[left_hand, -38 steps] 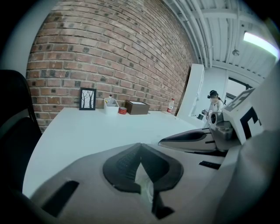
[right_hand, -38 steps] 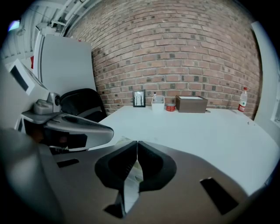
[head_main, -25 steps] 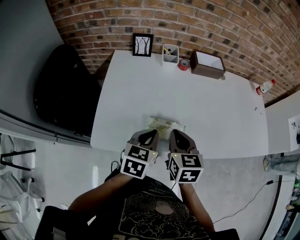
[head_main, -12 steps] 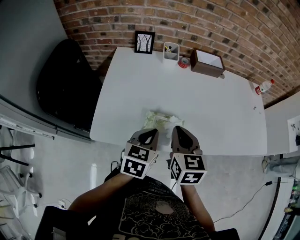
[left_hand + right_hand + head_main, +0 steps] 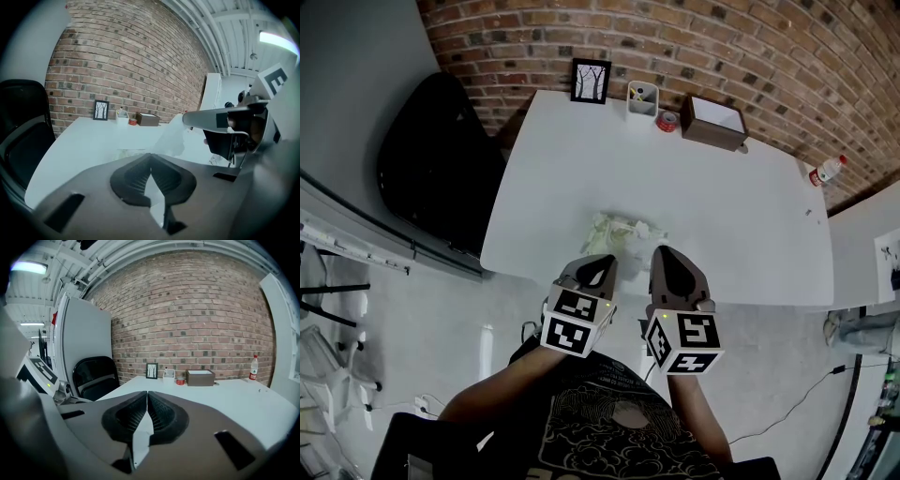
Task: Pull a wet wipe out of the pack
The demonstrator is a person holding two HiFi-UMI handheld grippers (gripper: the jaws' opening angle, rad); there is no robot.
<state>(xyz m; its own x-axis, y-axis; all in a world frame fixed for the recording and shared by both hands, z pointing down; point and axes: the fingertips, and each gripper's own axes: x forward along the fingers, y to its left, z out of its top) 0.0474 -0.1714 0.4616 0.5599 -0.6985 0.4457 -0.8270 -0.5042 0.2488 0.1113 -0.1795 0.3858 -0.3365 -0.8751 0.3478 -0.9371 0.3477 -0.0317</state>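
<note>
L claw [image 5: 601, 263] is pinched shut on pack [image 5: 617, 231] near the surface [image 5: 731, 187] edge. R claw [image 5: 667, 251] clamps 1 wet wipe [image 5: 176, 136], stretched up from pack.

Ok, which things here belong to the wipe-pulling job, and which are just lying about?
In the job: pack of wipes; wipe stretched up from it; right tongs, shut on that wipe; left tongs, shut, at the pack's near edge.
Lying about: framed picture, pen cup, tape roll, brown box, bottle, black chair.
</note>
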